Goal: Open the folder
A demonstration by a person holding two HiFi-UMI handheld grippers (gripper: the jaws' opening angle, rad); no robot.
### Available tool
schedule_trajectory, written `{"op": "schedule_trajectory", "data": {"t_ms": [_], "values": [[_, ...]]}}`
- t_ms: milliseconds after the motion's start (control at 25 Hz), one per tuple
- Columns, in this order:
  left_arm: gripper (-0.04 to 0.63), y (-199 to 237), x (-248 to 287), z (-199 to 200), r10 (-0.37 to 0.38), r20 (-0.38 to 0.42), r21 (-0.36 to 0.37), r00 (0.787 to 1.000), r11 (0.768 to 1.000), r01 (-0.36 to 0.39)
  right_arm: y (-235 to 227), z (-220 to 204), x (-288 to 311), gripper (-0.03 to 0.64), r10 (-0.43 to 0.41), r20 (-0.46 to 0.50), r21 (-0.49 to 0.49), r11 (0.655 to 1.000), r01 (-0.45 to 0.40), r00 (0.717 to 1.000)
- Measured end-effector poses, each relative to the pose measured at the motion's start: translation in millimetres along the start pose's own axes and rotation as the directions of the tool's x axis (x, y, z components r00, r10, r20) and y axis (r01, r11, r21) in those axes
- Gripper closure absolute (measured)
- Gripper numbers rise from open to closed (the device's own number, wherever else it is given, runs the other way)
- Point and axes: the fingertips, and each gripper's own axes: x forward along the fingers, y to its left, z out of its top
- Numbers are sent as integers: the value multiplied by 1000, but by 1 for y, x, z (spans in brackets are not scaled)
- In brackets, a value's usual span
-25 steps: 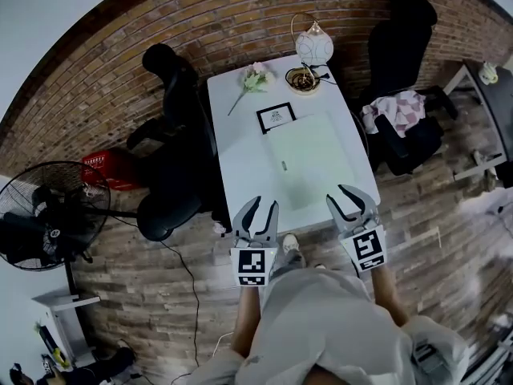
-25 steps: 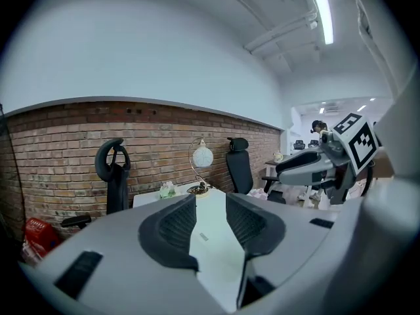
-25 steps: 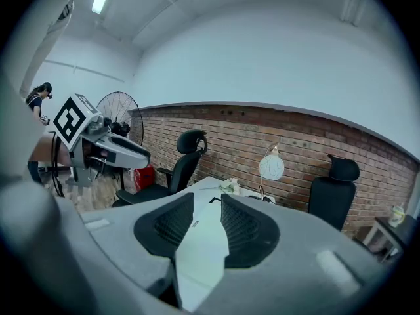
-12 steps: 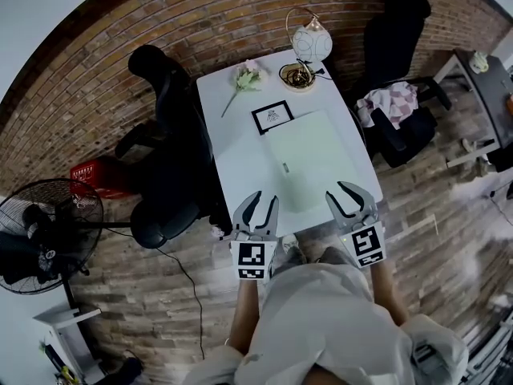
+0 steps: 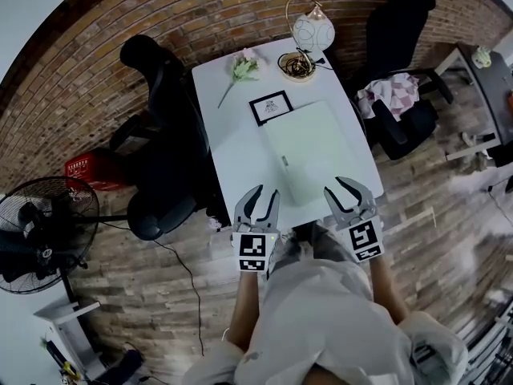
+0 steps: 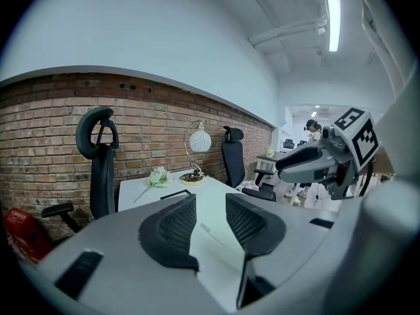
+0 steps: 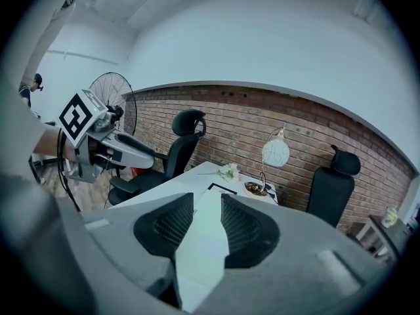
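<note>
A pale green folder (image 5: 311, 149) lies shut and flat on the white table (image 5: 232, 147), with a small clasp (image 5: 284, 161) on its left edge. My left gripper (image 5: 256, 204) hovers at the table's near edge, just left of the folder, jaws open and empty. At the folder's near right corner my right gripper (image 5: 347, 193) is also open, holding nothing. In the left gripper view the folder (image 6: 216, 249) shows through the gap of the left gripper (image 6: 210, 223), with the right gripper (image 6: 308, 166) alongside. The right gripper view has the folder (image 7: 203, 241) beyond the right gripper (image 7: 206, 224).
Behind the folder stand a black picture frame (image 5: 271, 107), a flower (image 5: 243, 66), a bowl (image 5: 296, 65) and a globe lamp (image 5: 312, 32). Black chairs (image 5: 160, 127) flank the table; the right chair (image 5: 397, 95) holds a cloth. A fan (image 5: 40, 239) and red basket (image 5: 86, 171) sit left.
Both grippers have come down and forward together toward the table's near edge. Their jaws stay apart as before. The folder has not moved.
</note>
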Motion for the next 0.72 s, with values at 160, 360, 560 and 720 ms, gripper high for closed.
{"op": "schedule_trajectory", "data": {"t_ms": [160, 360, 560, 720], "values": [[456, -4, 10, -9, 14, -23, -12, 1000, 1000, -14, -4, -8, 7, 485, 31, -10, -17, 999, -31, 999], [456, -6, 19, -21, 39, -52, -29, 998, 999, -40, -6, -16, 14, 485, 72, -21, -36, 997, -72, 997], [456, -8, 32, -33, 60, -83, -47, 995, 997, -64, -10, -28, 20, 485, 113, -43, -54, 992, -115, 993], [456, -13, 38, -46, 69, -113, -60, 991, 995, -76, -9, -42, 24, 485, 148, -63, -61, 987, -152, 987]]}}
